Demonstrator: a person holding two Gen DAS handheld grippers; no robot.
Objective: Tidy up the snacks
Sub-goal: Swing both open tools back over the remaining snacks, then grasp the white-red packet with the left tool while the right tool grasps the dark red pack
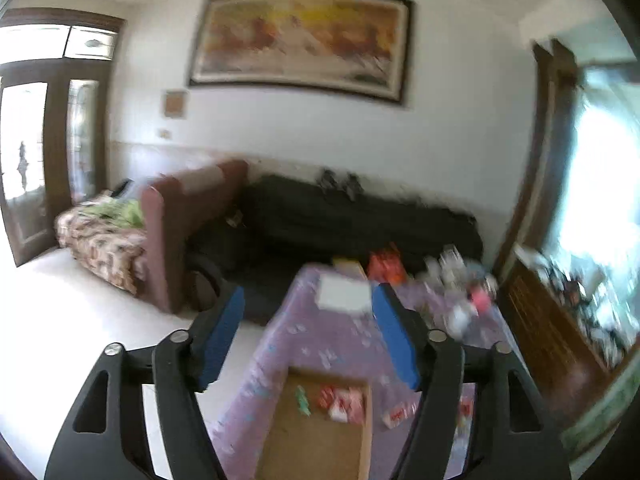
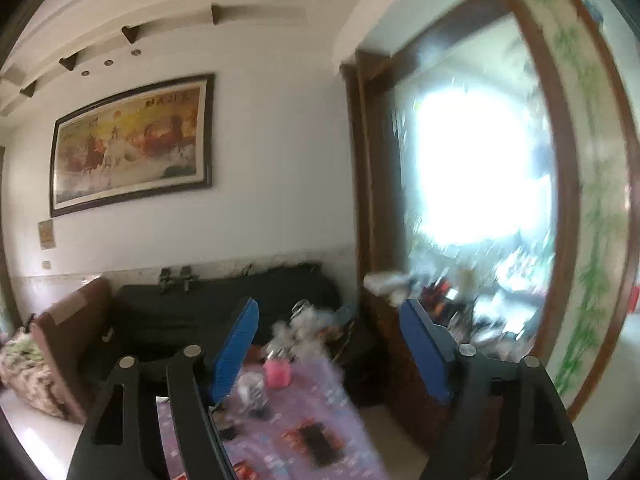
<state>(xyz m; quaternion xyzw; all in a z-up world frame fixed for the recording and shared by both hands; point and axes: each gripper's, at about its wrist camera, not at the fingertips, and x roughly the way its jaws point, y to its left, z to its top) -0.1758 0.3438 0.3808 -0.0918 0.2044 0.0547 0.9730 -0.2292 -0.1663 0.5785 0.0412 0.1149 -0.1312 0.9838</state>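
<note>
Room: living room with white walls, a large framed painting (image 1: 302, 42) of horses, a black sofa (image 1: 352, 216) below it, and a brown sofa (image 1: 188, 224) at the left with a patterned blanket (image 1: 100, 236).
Table: long table with a purple patterned cloth (image 1: 320, 344), seen from above in both views; both views are blurred.
Cardboard box: an open brown box (image 1: 316, 432) stands on the near end of the table, between the left fingers in the picture; red-and-white snack packets (image 1: 342, 400) and one green packet (image 1: 302, 400) lie inside.
Other snacks: one red-and-white packet (image 1: 398, 414) lies on the cloth just beside the box; a dark packet with red edge (image 2: 318, 442) lies on the cloth in the right view.
Far end of table: a white flat thing (image 1: 344, 292), red bags (image 1: 386, 266), a pink item (image 2: 277, 374) and clear wrappers; details cannot be read.
Left gripper (image 1: 308, 320): blue pads spread wide, nothing between them, above the table.
Right gripper (image 2: 330, 336): blue pads also wide apart, holding nothing, above the far part of the table.
</note>
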